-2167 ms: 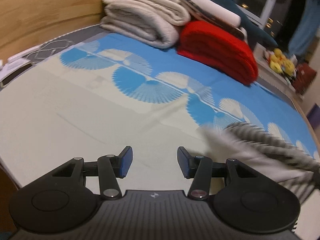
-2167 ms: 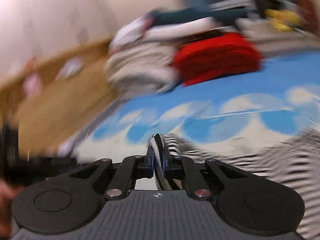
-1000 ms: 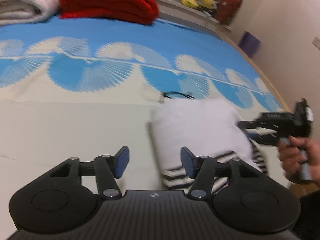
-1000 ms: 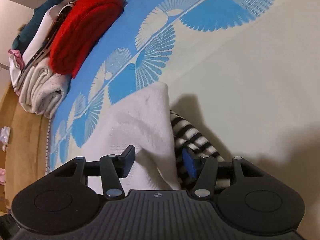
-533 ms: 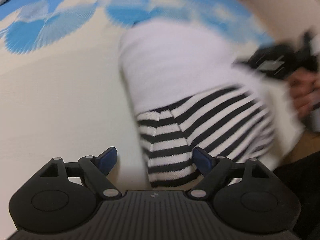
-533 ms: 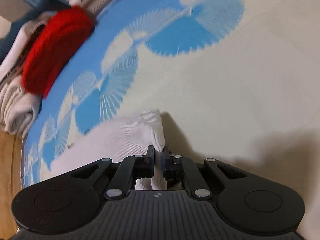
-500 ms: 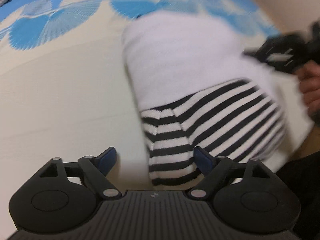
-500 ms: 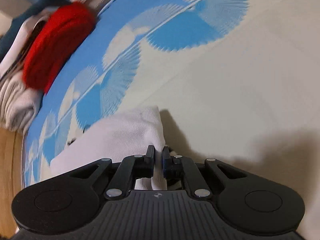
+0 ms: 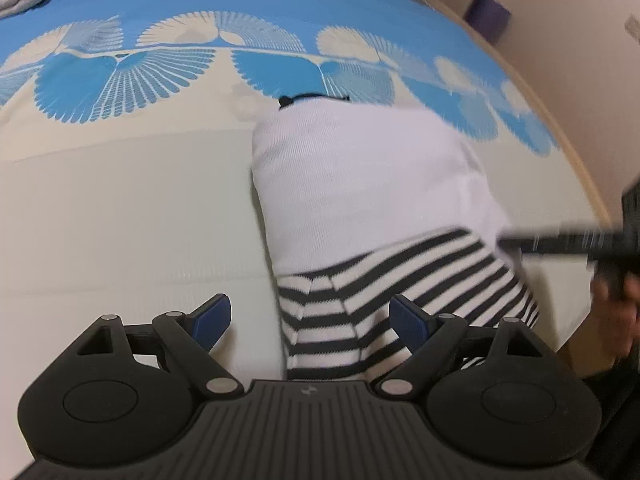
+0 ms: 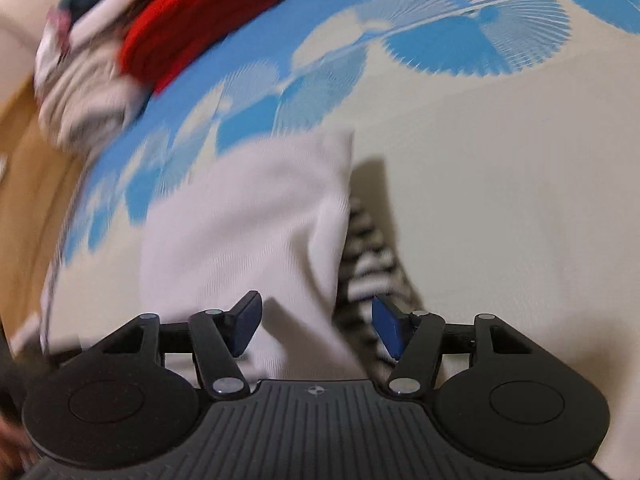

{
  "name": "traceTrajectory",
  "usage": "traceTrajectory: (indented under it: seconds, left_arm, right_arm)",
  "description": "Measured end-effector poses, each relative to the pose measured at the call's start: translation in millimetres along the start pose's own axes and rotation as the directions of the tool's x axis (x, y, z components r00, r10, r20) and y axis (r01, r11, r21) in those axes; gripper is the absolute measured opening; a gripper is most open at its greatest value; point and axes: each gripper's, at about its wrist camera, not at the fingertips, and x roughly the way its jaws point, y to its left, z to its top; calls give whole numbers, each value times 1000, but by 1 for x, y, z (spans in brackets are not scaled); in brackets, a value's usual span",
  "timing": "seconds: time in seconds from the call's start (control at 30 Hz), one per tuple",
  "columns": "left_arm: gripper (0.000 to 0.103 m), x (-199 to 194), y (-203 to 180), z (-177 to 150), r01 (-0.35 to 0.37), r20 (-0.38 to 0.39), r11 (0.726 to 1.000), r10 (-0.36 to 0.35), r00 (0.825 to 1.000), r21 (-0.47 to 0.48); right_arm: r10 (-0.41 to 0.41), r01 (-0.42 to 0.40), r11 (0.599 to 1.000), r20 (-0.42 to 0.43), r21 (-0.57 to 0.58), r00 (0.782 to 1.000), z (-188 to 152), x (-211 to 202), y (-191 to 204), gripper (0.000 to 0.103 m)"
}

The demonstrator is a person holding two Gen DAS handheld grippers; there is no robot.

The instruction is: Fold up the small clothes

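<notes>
A small garment lies on the bed, its white part (image 9: 368, 176) folded over its black-and-white striped part (image 9: 404, 300). My left gripper (image 9: 310, 322) is open, its blue pads on either side of the striped end's near left corner. My right gripper (image 10: 316, 320) is open over the garment's other side, with the white fabric (image 10: 256, 224) between its fingers and the striped edge (image 10: 372, 268) by the right pad. The right gripper also shows at the right edge of the left wrist view (image 9: 576, 240), blurred.
The bed cover (image 9: 120, 216) is cream with a blue fan pattern (image 9: 120, 72) farther back. A red folded cloth (image 10: 192, 28) and pale folded blankets (image 10: 84, 96) are stacked at the bed's far end. The bed's edge (image 9: 576, 168) runs close on the right.
My right gripper was shut on the white fabric's edge half a second ago and has now opened and let go. My left gripper stays open near the striped end.
</notes>
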Motion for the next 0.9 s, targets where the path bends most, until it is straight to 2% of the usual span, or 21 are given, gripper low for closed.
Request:
traceTrajectory:
  seconds: [0.03, 0.07, 0.13, 0.2, 0.23, 0.3, 0.33, 0.37, 0.43, 0.5, 0.57, 0.6, 0.67, 0.7, 0.73, 0.77, 0.8, 0.83, 0.9]
  left_arm:
    - [90, -1, 0, 1, 10, 8, 1000, -9, 1000, -14]
    - [90, -2, -1, 2, 19, 14, 1000, -19, 1000, -22]
    - [90, -4, -6, 0, 36, 15, 999, -36, 999, -27]
    - [90, 0, -10, -3, 41, -6, 999, -42, 999, -16]
    - [90, 6, -14, -5, 28, -36, 1000, -28, 999, 0]
    - [90, 22, -18, -10, -40, -117, 998, 45, 992, 48]
    - [91, 29, -20, -14, -70, -145, 995, 80, 986, 68]
    - [91, 31, -21, -14, -86, -151, 994, 96, 984, 72]
    - [90, 25, -20, -11, -75, -122, 995, 82, 989, 60]
    - [90, 14, -16, -7, -18, -82, 1000, 19, 996, 9]
    - [90, 5, -12, -4, 49, -48, 999, -49, 998, -16]
    - [90, 3, -12, -6, 61, -48, 998, -62, 997, -10]
    - [90, 12, -18, -9, 31, -105, 999, -28, 994, 31]
    - [90, 23, -20, -14, -10, -168, 997, 22, 985, 71]
    - [94, 33, -21, -20, -46, -226, 993, 69, 972, 106]
    - [94, 37, -20, -23, -53, -252, 993, 79, 965, 109]
    - [94, 36, -19, -20, -42, -248, 994, 65, 967, 97]
    - [94, 32, -17, -16, -29, -231, 996, 48, 972, 84]
    - [94, 21, -8, -5, -1, -165, 1000, 4, 986, 17]
  right_arm:
    - [9, -9, 1000, -20, -8, 1000, -4, 0, -1, 16]
    - [14, -14, 1000, -34, -13, 999, -8, -3, -3, 2]
    - [23, -23, 999, 10, -23, 1000, -12, -21, -8, 2]
    - [48, -49, 999, 53, 12, 997, -13, -37, -19, 1]
    - [7, -8, 1000, 50, 12, 999, -16, -39, -23, 0]
    - [-111, 108, 988, -20, -110, 994, -27, -25, -15, 0]
    - [-158, 146, 975, -59, -166, 986, -34, -16, -10, 0]
    - [-170, 154, 972, -73, -179, 983, -36, -12, -9, 0]
    - [-145, 137, 981, -53, -138, 988, -32, -15, -8, 1]
    - [-107, 108, 991, 11, -84, 994, -23, -26, -9, 5]
    - [-44, 48, 997, 63, -64, 997, -19, -38, -9, 7]
    - [-5, 10, 997, 64, -76, 998, -18, -40, -9, 7]
    - [32, -32, 990, -4, -138, 999, -22, -31, -6, 8]
    - [-15, 0, 982, -80, -187, 997, -27, -19, -4, 8]
    - [-84, 44, 970, -161, -237, 983, -34, -5, -4, 8]
    - [-167, 97, 950, -220, -296, 961, -42, 7, -4, 9]
    - [-231, 139, 923, -227, -358, 946, -47, 12, -2, 10]
    - [-242, 148, 914, -215, -377, 946, -46, 10, 0, 16]
    - [-172, 121, 954, -170, -275, 970, -32, -5, -6, 16]
